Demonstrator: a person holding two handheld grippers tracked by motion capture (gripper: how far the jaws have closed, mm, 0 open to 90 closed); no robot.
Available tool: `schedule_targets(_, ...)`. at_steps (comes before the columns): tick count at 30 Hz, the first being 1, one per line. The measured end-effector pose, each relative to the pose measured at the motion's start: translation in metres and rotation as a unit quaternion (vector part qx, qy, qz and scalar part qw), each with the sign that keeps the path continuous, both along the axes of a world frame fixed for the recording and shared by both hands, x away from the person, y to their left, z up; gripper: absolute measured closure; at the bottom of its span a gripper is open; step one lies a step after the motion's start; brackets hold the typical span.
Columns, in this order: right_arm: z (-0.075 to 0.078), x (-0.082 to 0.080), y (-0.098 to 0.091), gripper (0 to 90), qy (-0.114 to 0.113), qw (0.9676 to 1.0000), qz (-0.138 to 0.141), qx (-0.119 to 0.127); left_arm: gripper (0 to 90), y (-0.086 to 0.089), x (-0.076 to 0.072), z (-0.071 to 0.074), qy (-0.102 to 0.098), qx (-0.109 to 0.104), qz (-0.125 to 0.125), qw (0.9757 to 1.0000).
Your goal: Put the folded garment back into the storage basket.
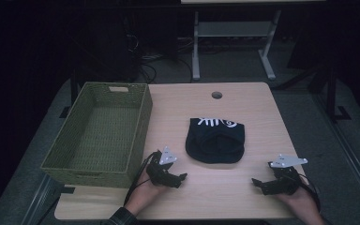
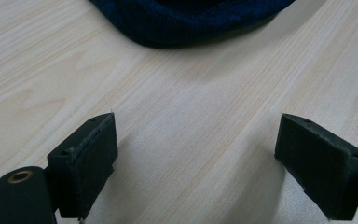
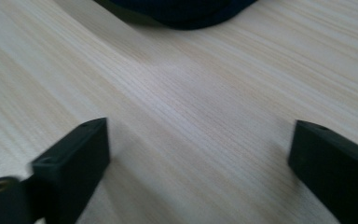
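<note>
We have the left gripper low over the wooden table, near the front edge, jaws spread wide with nothing between them. In the left gripper view its two black pads sit apart with bare woodgrain between, and the rim of the dark knit hat lies just ahead. The right gripper is on the other side near the front edge, jaws also wide apart and empty; in the right gripper view the hat edge shows at the top. The grippers point inward at each other, well apart. We see the hat flat mid-table, between and beyond both grippers, white print on its far part. The woven green basket sits at the table's left side, near the left gripper.
</note>
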State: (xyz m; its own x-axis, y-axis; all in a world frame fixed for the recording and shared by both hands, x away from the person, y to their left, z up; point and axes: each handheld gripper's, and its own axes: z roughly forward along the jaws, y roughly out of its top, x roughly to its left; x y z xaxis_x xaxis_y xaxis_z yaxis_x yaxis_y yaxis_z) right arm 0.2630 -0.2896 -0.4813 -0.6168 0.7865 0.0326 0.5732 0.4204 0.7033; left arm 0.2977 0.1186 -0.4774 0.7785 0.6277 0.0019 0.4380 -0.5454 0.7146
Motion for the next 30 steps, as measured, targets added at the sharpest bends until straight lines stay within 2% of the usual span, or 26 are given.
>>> schedule_targets(1, 0.0, 0.0, 0.0, 8.6, 0.0, 1.0, 0.0, 0.0, 12.1, 0.0, 0.0, 0.0, 0.0, 0.0, 0.0, 1.0)
schedule_targets(2, 0.003, 0.0, 0.0, 16.9, 0.001, 1.0, 0.005, 0.003, 12.1, 0.0, 0.0, 0.0, 0.0, 0.0, 0.0, 1.0)
schedule_targets(4, 0.004, 0.0, 0.0, 18.7, 0.006, 0.9999, 0.007, 0.005, 12.1, 0.0, 0.0, 0.0, 0.0, 0.0, 0.0, 1.0)
schedule_targets(6, 0.007, 0.002, 0.0, 25.6, 0.015, 0.9996, 0.01, 0.02, 12.1, 0.0, 0.0, 0.0, 0.0, -0.001, 0.0, 1.0)
schedule_targets(8, 0.008, 0.003, 0.0, 26.8, 0.017, 0.9995, 0.011, 0.023, 12.1, 0.0, 0.0, 0.0, 0.0, 0.0, 0.0, 1.0)
schedule_targets(9, 0.01, 0.006, 0.001, 31.8, 0.018, 0.9995, 0.014, 0.024, 12.1, 0.0, 0.0, 0.0, 0.0, 0.0, 0.0, 1.0)
schedule_targets(10, 0.014, 0.008, 0.001, 38.7, 0.017, 0.9994, 0.014, 0.028, 12.1, 0.0, 0.0, 0.0, 0.0, 0.0, 0.0, 1.0)
schedule_targets(12, 0.016, 0.009, 0.001, 41.2, 0.017, 0.9993, 0.013, 0.03, 12.1, 0.0, 0.0, 0.0, 0.0, -0.001, 0.0, 1.0)
schedule_targets(18, 0.031, 0.023, 0.001, 66.9, -0.004, 0.9987, 0.014, 0.05, 12.1, 0.0, 0.0, 0.0, 0.0, -0.001, 0.0, 1.0)
schedule_targets(19, 0.031, 0.023, 0.001, 66.9, -0.004, 0.9987, 0.014, 0.05, 12.1, 0.0, 0.0, 0.0, 0.0, 0.0, -0.001, 1.0)
schedule_targets(23, 0.036, 0.03, 0.004, 76.7, -0.009, 0.9988, 0.019, 0.045, 12.1, 0.0, -0.001, 0.0, -0.001, -0.001, -0.002, 1.0)
schedule_targets(28, 0.046, 0.044, 0.006, 88.1, -0.013, 0.998, 0.026, 0.057, 12.1, 0.001, -0.001, 0.0, -0.001, -0.001, -0.004, 1.0)
schedule_targets(30, 0.047, 0.045, 0.007, 89.8, -0.014, 0.9978, 0.027, 0.058, 12.1, 0.001, -0.001, 0.0, 0.0, 0.0, -0.004, 1.0)
